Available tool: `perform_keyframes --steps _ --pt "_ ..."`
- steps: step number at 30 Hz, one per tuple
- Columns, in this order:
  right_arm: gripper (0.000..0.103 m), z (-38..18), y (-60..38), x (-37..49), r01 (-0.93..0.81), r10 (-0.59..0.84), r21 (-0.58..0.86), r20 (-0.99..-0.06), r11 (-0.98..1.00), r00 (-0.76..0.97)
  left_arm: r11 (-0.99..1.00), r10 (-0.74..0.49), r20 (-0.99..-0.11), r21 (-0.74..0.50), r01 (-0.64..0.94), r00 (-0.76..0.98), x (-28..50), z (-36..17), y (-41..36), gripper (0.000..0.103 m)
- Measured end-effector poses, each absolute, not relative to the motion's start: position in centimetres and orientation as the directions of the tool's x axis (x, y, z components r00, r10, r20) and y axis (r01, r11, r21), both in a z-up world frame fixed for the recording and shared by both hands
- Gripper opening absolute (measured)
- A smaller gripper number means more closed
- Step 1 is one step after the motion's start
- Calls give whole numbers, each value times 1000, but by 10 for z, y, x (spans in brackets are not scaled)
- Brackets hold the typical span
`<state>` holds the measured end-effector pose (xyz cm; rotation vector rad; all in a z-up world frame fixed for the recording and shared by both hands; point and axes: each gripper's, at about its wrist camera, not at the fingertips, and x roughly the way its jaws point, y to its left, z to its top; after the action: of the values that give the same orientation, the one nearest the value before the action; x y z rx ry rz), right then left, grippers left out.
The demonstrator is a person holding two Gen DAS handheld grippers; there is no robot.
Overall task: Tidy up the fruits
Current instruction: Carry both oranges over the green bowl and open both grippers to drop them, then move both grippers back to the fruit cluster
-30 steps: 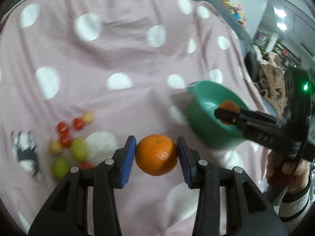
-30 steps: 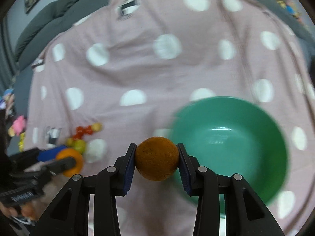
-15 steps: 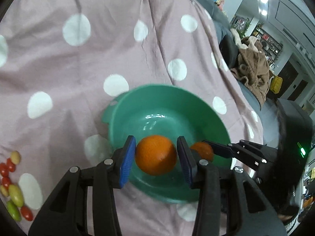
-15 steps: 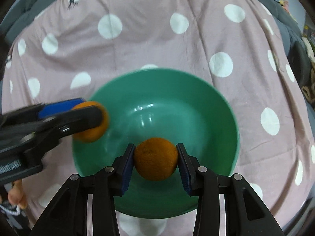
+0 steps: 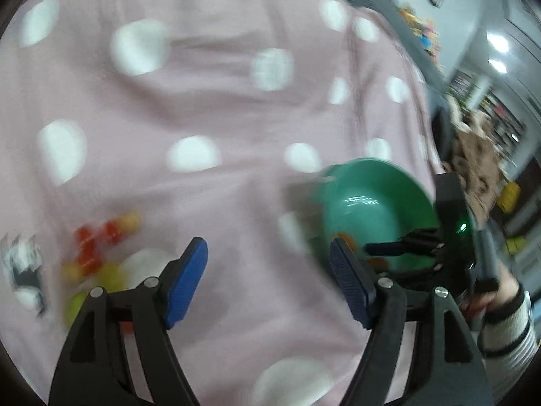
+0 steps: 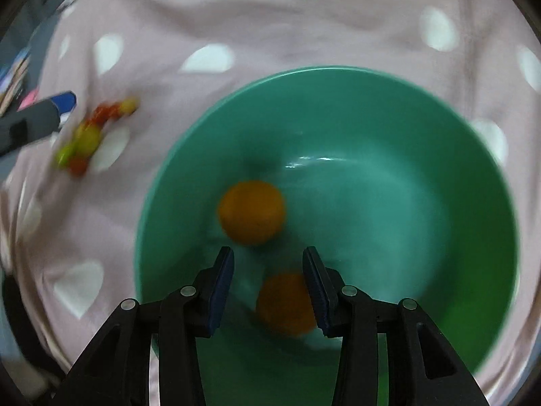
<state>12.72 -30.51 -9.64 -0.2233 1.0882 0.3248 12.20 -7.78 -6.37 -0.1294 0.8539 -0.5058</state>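
Dotted cloth [image 6: 257, 27], bowl [image 6: 456, 128] upright, 2 oranges [image 6: 252, 211]

The left wrist view is angled down over the dotted cloth [image 5: 236, 108], the green bowl [image 5: 399, 182] lying off to its right. The right wrist view is pointed steeply into that bowl [image 6: 456, 142] from close above. Bowl, cloth and small fruits [image 6: 88, 135] are shared.

my left gripper [image 5: 268, 280] is opening, nothing between its blue pads, only the pink dotted cloth [image 5: 209, 108] beyond. left of the tongs lies a blurred cluster of small red, yellow and green fruits [image 5: 98, 260]. right of the tongs sits the green bowl [image 5: 372, 196], the right gripper [image 5: 402, 247] reaching into it, a striped sleeve [image 5: 507, 324] behind.
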Motion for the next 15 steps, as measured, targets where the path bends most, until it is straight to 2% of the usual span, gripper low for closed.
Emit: perform_keyframes --steps 7,12,15 --pt "42 -101 -277 121 -548 217 38 -939 835 266 932 -358 -718 -306 191 597 83 -73 21 75" --pt "42 -98 -282 95 -581 276 111 -940 806 203 945 -313 -731 -305 119 607 62 -75 56 75" --pt "42 -100 -282 79 -572 228 62 -948 818 222 956 -280 -736 -273 108 616 50 -77 63 75"
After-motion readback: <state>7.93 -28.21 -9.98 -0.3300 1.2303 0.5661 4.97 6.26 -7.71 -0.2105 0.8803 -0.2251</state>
